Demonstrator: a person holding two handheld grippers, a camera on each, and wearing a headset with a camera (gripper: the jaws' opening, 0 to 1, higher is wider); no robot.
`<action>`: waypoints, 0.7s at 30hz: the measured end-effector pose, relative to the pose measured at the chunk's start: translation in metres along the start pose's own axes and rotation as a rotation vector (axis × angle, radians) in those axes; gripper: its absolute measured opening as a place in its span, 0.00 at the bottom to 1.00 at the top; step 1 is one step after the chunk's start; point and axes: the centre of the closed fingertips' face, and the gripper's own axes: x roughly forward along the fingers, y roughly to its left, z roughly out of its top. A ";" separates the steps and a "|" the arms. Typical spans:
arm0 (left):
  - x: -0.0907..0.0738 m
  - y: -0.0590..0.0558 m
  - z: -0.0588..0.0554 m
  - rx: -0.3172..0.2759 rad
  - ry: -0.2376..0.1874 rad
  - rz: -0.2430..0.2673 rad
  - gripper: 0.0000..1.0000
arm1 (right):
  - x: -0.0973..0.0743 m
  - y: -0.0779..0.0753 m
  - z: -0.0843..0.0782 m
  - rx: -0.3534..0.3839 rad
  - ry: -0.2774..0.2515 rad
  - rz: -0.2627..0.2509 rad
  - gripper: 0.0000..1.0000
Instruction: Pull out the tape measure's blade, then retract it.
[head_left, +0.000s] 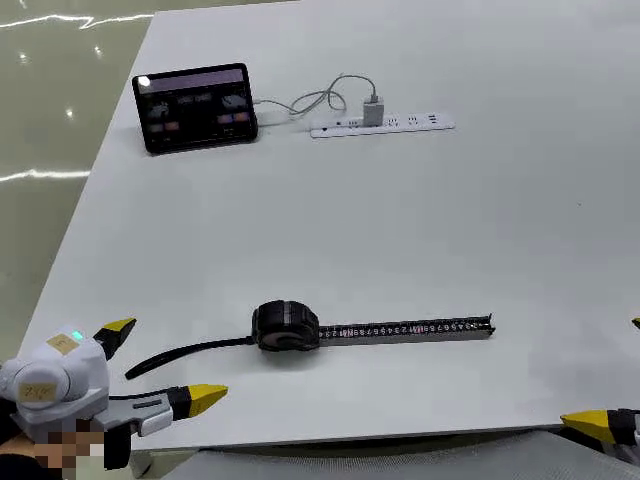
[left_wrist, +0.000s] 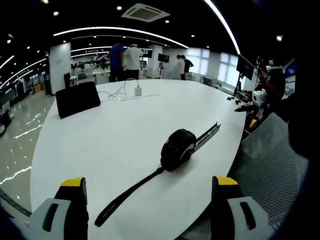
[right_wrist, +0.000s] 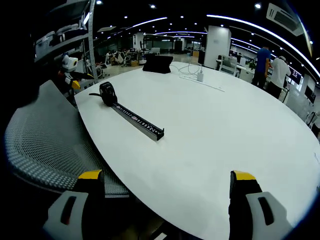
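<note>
Tape measure: the tape measure (head_left: 287, 327) is lying flat on the white worktop (head_left: 400, 230), in the lower middle of the head view, and neither hand-held gripper is touching it.
Blade: the blade (head_left: 405, 329) is reaching out of the case toward the right of the frame, with its hook end resting on the worktop right of centre. I am reading the pull-out as done and the retracting as the step left.
Long axis: case and blade are running in one line, left to right across the frame, roughly along the near edge. The black strap (head_left: 185, 352) is trailing off toward the lower left.
Left hand-held gripper: I am holding the left hand-held gripper (head_left: 165, 362) at the lower left with its jaws spread wide, gripping nothing. The case is sitting up and to the right of it, and the strap's free end is lying just ahead, between the jaws.
Right hand-held gripper: I am holding the right hand-held gripper (head_left: 613, 372) at the lower right corner, also spread wide and empty. The hook end is lying up and to the left of it, apart.
Nearer side: the left one is sitting closer to the case, the right one closer to the hook.
Next move: I am expecting to need the case steadied from the left, along the blade's line.
Far end: a tablet (head_left: 195, 107) and a power strip (head_left: 380, 125) are sitting in the upper frame, well apart.
</note>
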 end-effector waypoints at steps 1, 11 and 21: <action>0.001 0.003 0.000 0.001 -0.001 0.004 1.00 | 0.000 0.000 0.001 -0.002 -0.002 -0.001 1.00; 0.009 -0.001 0.011 0.011 -0.027 -0.004 1.00 | -0.001 0.003 0.005 -0.009 -0.017 0.007 1.00; 0.016 -0.013 0.006 0.007 -0.002 -0.024 1.00 | -0.004 0.003 0.005 -0.001 -0.020 0.003 1.00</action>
